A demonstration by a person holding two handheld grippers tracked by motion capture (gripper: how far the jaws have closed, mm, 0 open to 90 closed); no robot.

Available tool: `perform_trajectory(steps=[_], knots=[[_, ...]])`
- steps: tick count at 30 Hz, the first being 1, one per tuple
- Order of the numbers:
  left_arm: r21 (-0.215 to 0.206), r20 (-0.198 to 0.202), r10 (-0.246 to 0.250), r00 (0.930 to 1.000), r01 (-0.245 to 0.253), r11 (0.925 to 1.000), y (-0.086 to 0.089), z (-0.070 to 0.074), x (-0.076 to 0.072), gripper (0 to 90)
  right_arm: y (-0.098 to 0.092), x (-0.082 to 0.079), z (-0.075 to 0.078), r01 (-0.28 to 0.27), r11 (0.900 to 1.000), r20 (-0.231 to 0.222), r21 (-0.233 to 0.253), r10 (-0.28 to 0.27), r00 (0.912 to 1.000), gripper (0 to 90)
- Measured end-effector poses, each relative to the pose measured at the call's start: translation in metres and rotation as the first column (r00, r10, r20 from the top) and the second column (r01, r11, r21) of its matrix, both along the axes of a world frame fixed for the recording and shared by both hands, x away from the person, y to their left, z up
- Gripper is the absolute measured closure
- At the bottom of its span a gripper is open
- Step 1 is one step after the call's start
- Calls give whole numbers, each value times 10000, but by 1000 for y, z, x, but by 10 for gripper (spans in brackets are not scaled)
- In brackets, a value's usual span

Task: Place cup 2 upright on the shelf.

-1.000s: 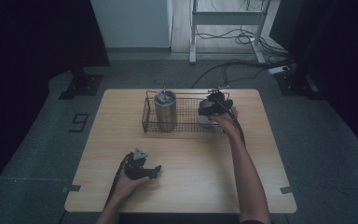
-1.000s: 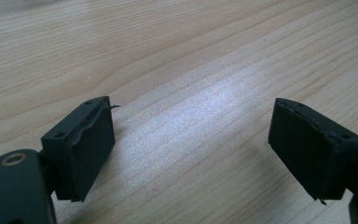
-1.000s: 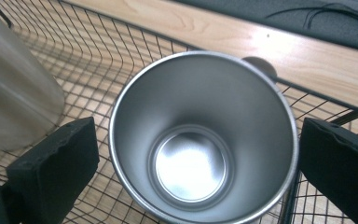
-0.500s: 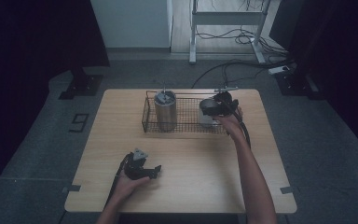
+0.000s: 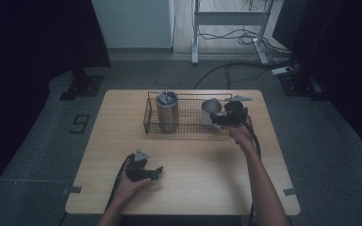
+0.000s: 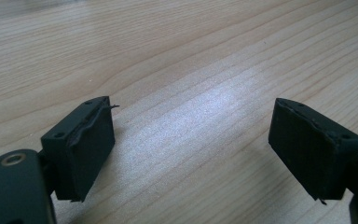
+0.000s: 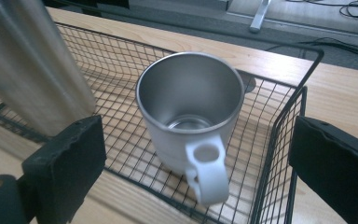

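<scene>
Mug (image 7: 190, 123) is standing up in the wire basket (image 7: 279, 121), at about one o'clock on the table (image 5: 207, 169). It is looking hard, shiny, slippery and probably light. Grabbing its white handle (image 7: 207, 175) seems best. Right gripper (image 5: 227, 117) is hovering wide open, holding nothing. Left gripper (image 5: 143, 170) is sitting open and empty at seven o'clock.

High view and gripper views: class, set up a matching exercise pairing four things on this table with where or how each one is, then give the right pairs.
Things
1. steel mug
2. tall steel canister
3. left gripper
4. right gripper

States
A. open, low over bare wood at the near left of the table
B. upright at the left end of the wire basket
C. open, at the basket's right end, facing the mug's handle
D. upright at the right end of the basket, empty

Pairs: 1-D, 2-B, 3-A, 4-C
</scene>
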State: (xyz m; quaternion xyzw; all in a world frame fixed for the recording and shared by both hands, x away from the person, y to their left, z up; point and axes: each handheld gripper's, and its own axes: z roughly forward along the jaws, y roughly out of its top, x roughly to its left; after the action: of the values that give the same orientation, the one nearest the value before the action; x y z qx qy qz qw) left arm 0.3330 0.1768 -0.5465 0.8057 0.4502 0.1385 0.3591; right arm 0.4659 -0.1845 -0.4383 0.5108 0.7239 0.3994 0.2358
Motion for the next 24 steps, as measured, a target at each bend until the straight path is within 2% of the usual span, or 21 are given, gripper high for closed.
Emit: perform_trajectory(steps=[9, 13, 15, 24], knots=[[67, 23, 1, 10000, -1, 10000, 0, 0, 1, 145, -14, -34, -7, -326, 9986, 402, 406, 310, 9987, 94], [75, 26, 12, 10000, -12, 10000, -1, 0, 1, 145, -20, -51, -14, -542, 9976, 511, 423, 520, 9973, 127], [92, 25, 8, 10000, -8, 10000, -1, 0, 1, 145, -23, -60, -17, -565, 9978, 539, 339, 546, 9971, 127], [144, 37, 15, 10000, -15, 9999, -1, 0, 1, 145, -38, -91, -30, -503, 9974, 609, 507, 472, 9970, 129]])
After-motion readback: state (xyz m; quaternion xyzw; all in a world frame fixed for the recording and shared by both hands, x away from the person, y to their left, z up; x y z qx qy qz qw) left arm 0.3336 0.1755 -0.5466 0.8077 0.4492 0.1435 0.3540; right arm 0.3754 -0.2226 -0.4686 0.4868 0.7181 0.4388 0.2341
